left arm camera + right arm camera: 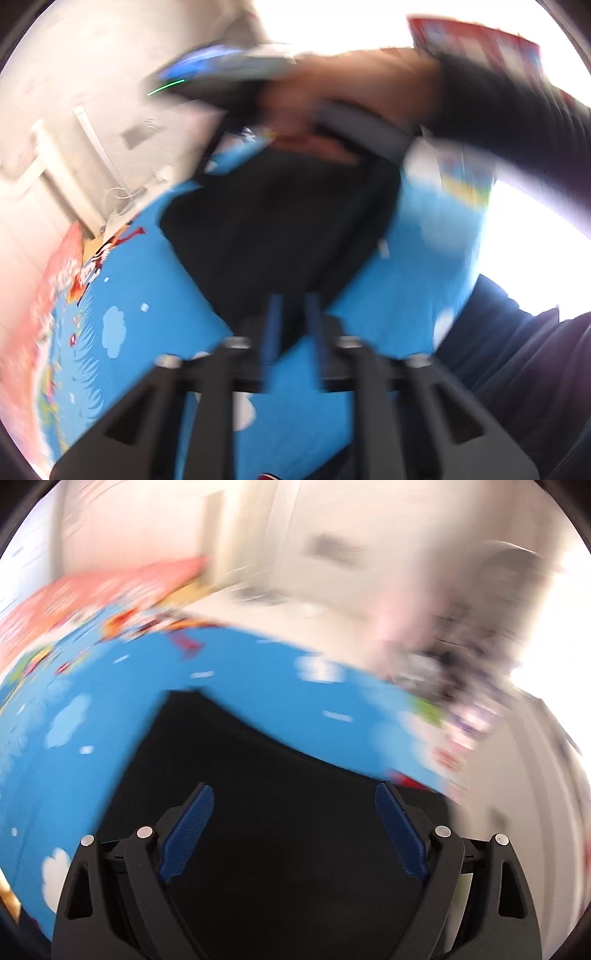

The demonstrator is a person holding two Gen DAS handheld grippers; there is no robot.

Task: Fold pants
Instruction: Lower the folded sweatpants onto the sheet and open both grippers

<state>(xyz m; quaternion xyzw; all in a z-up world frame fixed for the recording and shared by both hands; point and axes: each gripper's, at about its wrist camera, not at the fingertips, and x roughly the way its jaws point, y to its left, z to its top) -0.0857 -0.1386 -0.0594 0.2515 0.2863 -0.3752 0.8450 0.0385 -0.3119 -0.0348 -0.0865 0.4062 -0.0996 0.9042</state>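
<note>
Black pants lie on a blue cartoon-print sheet. My left gripper has its blue pads close together at the near corner of the pants; blur hides whether cloth sits between them. In the left wrist view the right hand with its gripper hovers over the far edge of the pants. In the right wrist view my right gripper is open wide and empty, just above the pants. Both views are motion-blurred.
The blue sheet covers a bed with a red and pink patterned border. A white wall and furniture stand beyond the bed. The person's dark-sleeved arm crosses the right side of the left wrist view.
</note>
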